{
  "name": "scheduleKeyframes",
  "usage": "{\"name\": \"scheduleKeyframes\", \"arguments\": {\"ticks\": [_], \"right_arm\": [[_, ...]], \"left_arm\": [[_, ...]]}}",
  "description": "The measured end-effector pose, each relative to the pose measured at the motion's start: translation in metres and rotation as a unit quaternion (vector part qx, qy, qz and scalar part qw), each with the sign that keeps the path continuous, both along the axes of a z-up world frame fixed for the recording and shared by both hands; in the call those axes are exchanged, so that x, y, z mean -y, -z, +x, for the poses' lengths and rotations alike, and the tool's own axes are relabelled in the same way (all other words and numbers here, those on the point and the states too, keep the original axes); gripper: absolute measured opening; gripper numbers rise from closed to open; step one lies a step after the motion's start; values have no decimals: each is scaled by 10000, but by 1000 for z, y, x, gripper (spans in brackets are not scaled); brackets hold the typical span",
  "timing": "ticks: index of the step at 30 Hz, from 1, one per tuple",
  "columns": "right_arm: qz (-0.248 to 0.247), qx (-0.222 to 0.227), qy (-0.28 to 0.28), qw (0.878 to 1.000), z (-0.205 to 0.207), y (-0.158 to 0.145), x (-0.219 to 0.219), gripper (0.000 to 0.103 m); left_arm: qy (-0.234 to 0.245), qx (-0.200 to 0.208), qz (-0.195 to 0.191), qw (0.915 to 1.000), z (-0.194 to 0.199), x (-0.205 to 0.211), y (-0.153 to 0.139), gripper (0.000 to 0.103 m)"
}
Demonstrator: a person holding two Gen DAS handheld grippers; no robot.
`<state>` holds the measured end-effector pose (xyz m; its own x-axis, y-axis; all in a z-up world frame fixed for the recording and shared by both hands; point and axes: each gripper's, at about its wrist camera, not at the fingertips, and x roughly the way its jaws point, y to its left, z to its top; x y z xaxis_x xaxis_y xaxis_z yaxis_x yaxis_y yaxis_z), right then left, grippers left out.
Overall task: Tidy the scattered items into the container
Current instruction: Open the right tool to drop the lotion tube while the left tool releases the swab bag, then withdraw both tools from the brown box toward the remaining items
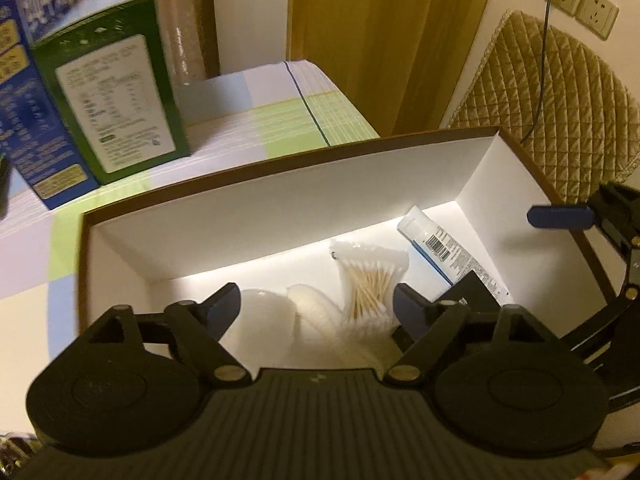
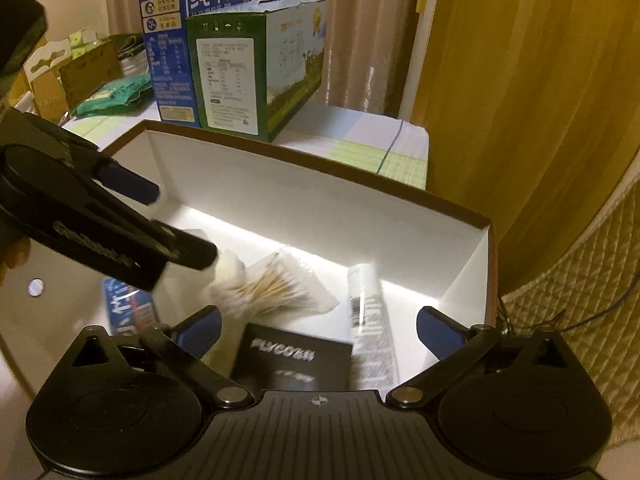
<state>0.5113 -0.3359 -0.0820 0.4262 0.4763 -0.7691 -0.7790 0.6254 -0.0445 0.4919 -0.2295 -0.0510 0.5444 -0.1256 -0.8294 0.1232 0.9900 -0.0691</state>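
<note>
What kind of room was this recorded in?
Probably a lived-in home room, maybe a bedroom: floor-length curtains, milk cartons stacked on a cloth-covered table, wall sockets, and toiletries in the white box.

Both the left tool (image 1: pixel 316 304) and right tool (image 2: pixel 318 332) hang with jaws spread wide.

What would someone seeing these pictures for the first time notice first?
Probably the open white box with its brown rim, lit inside. On its floor lie a bag of cotton swabs, a white tube to the right of it, and a black packet nearest the right gripper. The left gripper reaches in from the left, open, and behind the box stand a green carton and a blue carton.
</note>
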Motion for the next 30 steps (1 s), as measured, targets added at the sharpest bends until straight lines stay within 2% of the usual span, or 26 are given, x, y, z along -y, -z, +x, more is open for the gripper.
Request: {"name": "scheduleKeyframes", "arguments": {"ticks": [1, 9, 17, 30], "right_arm": [[33, -28, 38, 10000, -4, -1, 1, 101], [444, -204, 448, 9978, -33, -19, 11, 101], [777, -285, 736, 9939, -70, -34, 15, 101], [948, -326, 527, 9936, -157, -45, -13, 101]], "left_arm": [[-22, 26, 6, 10000, -5, -3, -4, 85], [-108, 229, -36, 9997, -48, -20, -30, 86], [-300, 363, -245, 9986, -98, -43, -47, 86], [-556, 532, -337, 9965, -187, -97, -66, 86]]}}
